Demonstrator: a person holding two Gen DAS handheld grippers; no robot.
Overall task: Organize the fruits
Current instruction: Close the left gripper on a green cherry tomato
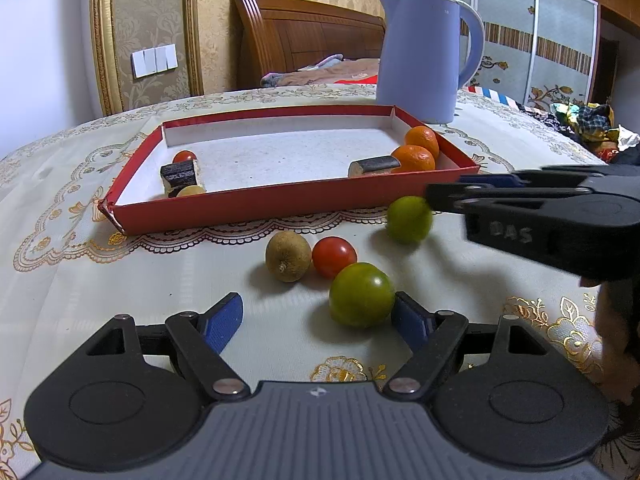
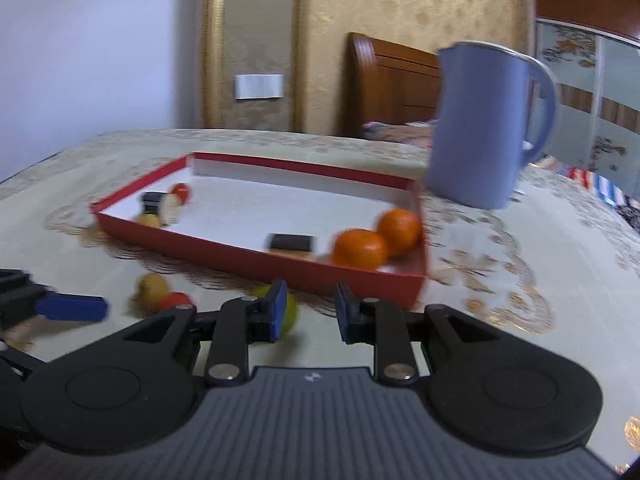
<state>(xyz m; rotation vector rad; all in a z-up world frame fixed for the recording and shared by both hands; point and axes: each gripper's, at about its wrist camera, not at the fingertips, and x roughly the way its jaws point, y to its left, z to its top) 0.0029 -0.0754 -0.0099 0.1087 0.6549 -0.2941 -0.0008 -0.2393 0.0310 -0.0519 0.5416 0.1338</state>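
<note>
Two low, level, spread claws point(image 1: 318, 320) point(image 2: 308, 312)

Left wrist view: low over the table's point(image 1: 120, 280) near edge, facing along the open left gripper point(image 1: 318, 320) toward the far edge, tray point(image 1: 280, 198) ahead, kettle point(image 1: 420, 52) behind the tray's far right corner, bed and wall beyond. Close to the loose fruit, a green tomato point(image 1: 361, 294) just before the right finger. Right wrist view: blurred, low too, set further right, close to the tray's near right corner, facing along the open right gripper point(image 2: 308, 314) toward the far left. Shared by both: tray point(image 2: 248, 258), oranges point(image 1: 414, 158) point(image 2: 360, 249), kettle point(image 2: 480, 120), kiwi point(image 1: 288, 256) point(image 2: 151, 289). Each gripper seen in the other's view: right gripper point(image 1: 436, 196) entering from the right, left gripper's finger point(image 2: 72, 308) at the left.
</note>
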